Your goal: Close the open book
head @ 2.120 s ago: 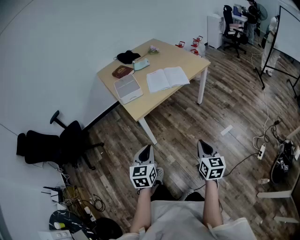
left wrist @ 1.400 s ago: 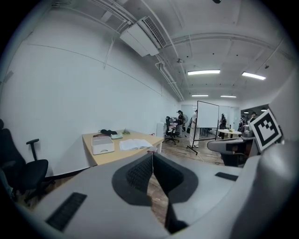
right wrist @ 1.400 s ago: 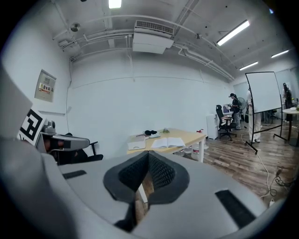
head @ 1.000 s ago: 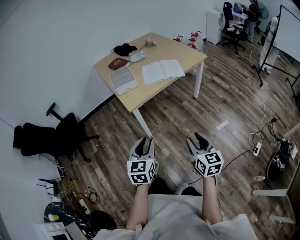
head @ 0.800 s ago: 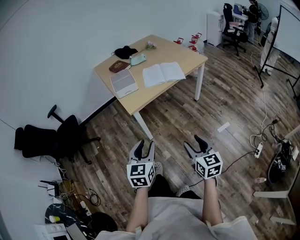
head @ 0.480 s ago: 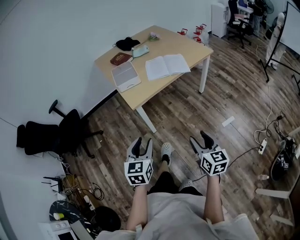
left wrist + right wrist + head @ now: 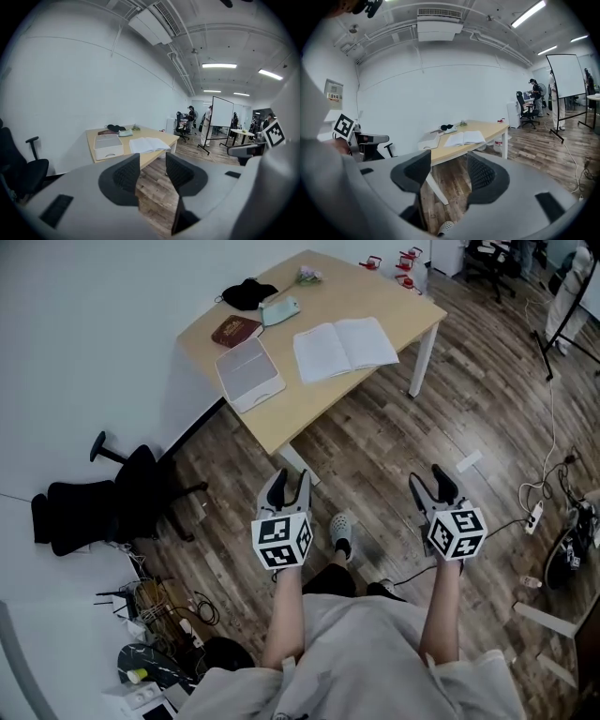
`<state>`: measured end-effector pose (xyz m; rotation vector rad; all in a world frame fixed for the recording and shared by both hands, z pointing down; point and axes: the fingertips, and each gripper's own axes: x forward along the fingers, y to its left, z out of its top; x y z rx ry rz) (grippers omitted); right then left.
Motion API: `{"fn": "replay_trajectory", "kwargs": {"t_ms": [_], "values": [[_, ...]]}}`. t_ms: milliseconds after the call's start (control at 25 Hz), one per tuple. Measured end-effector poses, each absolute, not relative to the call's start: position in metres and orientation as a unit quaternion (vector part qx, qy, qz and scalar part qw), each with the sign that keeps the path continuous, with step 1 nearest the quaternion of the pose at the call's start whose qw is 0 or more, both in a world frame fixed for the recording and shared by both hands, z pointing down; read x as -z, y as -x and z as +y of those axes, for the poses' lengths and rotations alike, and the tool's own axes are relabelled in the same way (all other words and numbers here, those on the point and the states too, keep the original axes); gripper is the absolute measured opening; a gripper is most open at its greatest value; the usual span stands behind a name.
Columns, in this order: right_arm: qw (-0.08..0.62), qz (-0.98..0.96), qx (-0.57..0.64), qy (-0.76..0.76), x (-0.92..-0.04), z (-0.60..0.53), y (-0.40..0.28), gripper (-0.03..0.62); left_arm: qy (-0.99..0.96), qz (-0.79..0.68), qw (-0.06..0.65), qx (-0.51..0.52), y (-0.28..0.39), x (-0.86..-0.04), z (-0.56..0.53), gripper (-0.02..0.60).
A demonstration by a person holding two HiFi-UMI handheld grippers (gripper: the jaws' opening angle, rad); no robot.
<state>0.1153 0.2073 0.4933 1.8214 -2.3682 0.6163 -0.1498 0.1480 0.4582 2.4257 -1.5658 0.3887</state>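
Observation:
The open book [image 7: 345, 346] lies flat with its white pages up on the wooden table [image 7: 394, 292], far ahead of both grippers. In the left gripper view the open book [image 7: 147, 144] shows beyond the jaws, and the book [image 7: 465, 138] shows the same way in the right gripper view. My left gripper [image 7: 289, 482] is held over the floor short of the table's near corner, open, with nothing between its fingers. My right gripper [image 7: 428, 481] hangs level with it to the right, also open and empty. The same goes for the left gripper [image 7: 152, 161] and right gripper [image 7: 449, 161] in their own views.
On the table's left part lie a white tray [image 7: 248, 374], a dark red book [image 7: 232, 330], a teal object [image 7: 281, 310] and a black bundle [image 7: 248, 293]. A black office chair [image 7: 103, 507] stands left. Cables and a power strip [image 7: 536, 517] lie on the floor right.
Both grippers' jaws have spread from shut to open. The person has stepped towards the table, which now sits nearer and higher in the head view.

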Motion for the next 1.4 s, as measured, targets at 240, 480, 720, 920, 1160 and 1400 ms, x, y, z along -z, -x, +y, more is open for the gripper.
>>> {"fn": "replay_trajectory", "kwargs": {"t_ms": [240, 480, 720, 920, 1160, 1400], "values": [[0.054, -0.765, -0.203, -0.609, -0.480, 0.106, -0.120, 0.250, -0.843, -0.509, 0.117, -0.128, 0.135, -0.446, 0.035, 0.178], [0.088, -0.756, -0.189, -0.621, -0.477, 0.018, -0.095, 0.250, -0.854, -0.490, 0.125, -0.124, 0.149, -0.447, -0.046, 0.178], [0.103, -0.752, -0.186, -0.624, -0.484, -0.025, -0.065, 0.250, -0.883, -0.422, 0.141, -0.150, 0.161, -0.468, -0.090, 0.178], [0.121, -0.742, -0.191, -0.631, -0.494, -0.035, -0.064, 0.250, -0.891, -0.408, 0.133, -0.145, 0.157, -0.470, -0.112, 0.178], [0.129, -0.737, -0.198, -0.633, -0.505, -0.042, -0.076, 0.250, -0.902, -0.389, 0.124, -0.143, 0.127, -0.472, -0.121, 0.177], [0.107, -0.744, -0.208, -0.626, -0.504, -0.083, -0.087, 0.249, -0.899, -0.398, 0.118, -0.137, 0.113, -0.469, -0.154, 0.176]]}}
